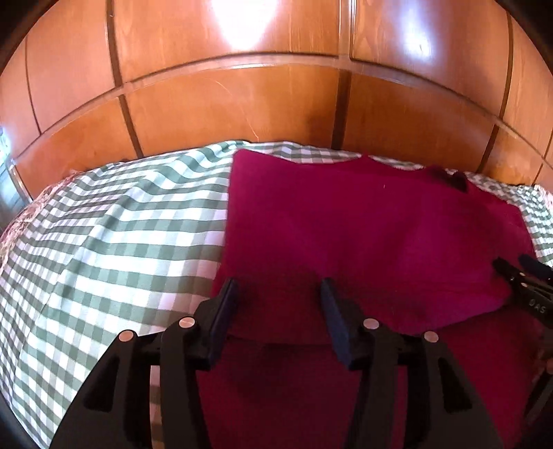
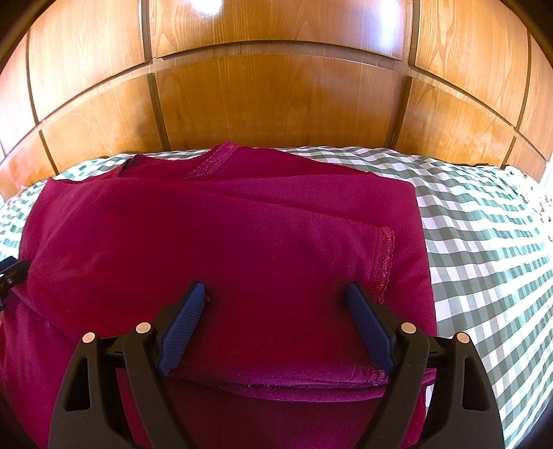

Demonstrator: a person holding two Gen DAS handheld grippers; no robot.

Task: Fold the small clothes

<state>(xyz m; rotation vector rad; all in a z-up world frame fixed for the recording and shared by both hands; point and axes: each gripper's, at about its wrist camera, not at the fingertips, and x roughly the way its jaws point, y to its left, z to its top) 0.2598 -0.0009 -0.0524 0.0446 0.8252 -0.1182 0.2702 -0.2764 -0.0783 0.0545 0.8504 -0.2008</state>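
Hovering spread and empty, the left hand-held gripper point(image 1: 278, 288) and right hand-held gripper point(image 2: 276, 293) are leaving the folded crimson garment point(image 2: 224, 241) lying on the checked bedsheet point(image 2: 484, 224); a low-dragging pad risks springing the near fold open.

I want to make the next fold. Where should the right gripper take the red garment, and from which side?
Grip the near folded edge of the red garment, coming from the near side. The right gripper stands open above it, and the layers end there in one liftable lip.

Bright, warm light w/ glare on wood panels point(image 1: 242, 31); strong fisheye bending, dark vignette corners, slightly soft.
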